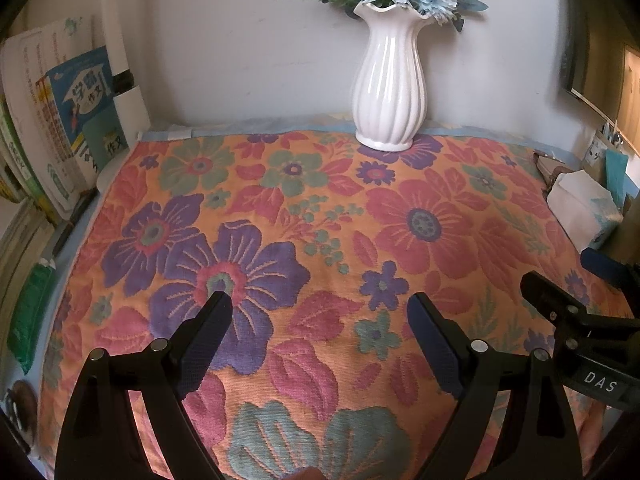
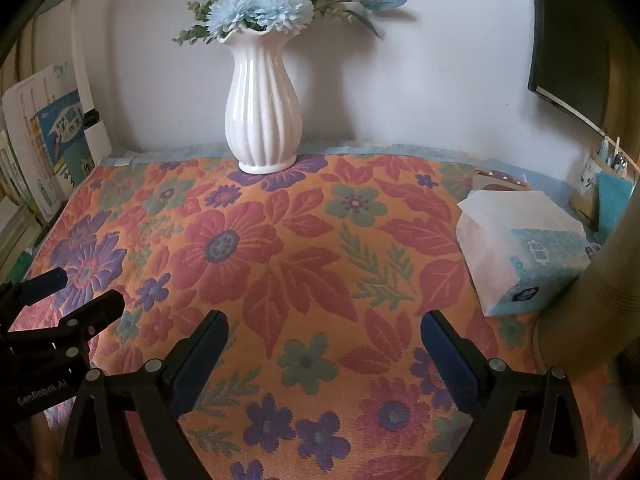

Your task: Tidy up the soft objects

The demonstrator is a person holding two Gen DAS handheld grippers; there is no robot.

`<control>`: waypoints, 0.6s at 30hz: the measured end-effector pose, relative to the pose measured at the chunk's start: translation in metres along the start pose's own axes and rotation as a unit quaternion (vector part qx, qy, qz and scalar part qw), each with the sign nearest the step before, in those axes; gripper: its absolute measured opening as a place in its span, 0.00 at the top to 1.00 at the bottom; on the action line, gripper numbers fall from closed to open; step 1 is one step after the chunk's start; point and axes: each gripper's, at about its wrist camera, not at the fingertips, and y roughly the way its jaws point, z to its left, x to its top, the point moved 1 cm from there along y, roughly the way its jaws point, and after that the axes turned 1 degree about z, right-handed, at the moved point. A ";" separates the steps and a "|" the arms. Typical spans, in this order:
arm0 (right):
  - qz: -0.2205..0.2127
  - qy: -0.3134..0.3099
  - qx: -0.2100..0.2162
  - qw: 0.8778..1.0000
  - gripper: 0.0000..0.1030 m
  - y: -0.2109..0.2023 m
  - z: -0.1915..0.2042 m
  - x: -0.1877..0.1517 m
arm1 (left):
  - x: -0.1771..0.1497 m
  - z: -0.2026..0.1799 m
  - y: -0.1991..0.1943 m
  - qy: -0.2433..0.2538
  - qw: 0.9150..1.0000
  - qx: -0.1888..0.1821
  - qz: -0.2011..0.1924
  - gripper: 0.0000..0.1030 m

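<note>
An orange cloth with big red, purple and teal flowers (image 1: 320, 240) (image 2: 304, 264) lies spread flat over the table. My left gripper (image 1: 320, 304) hovers above its near middle, open, with nothing between its fingers. My right gripper (image 2: 324, 322) hangs over the cloth's right half, also open and empty. Each gripper shows at the edge of the other's view: the right gripper (image 1: 560, 288) at the right, the left gripper (image 2: 76, 288) at the left. A soft pack of tissues (image 2: 520, 248) (image 1: 580, 208) in white and blue wrapping rests on the cloth's right edge.
A white ribbed vase (image 1: 390, 80) (image 2: 262, 112) of blue and white artificial flowers stands at the cloth's back edge against the wall. Books (image 1: 60, 120) lean at the left. A holder with pens (image 2: 600, 184) sits at the far right, under a dark monitor (image 2: 568, 40).
</note>
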 end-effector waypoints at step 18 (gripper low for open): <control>0.002 0.000 -0.001 1.000 0.06 0.000 0.002 -0.001 | 0.000 0.005 0.004 -0.011 1.000 -0.002 0.010 0.14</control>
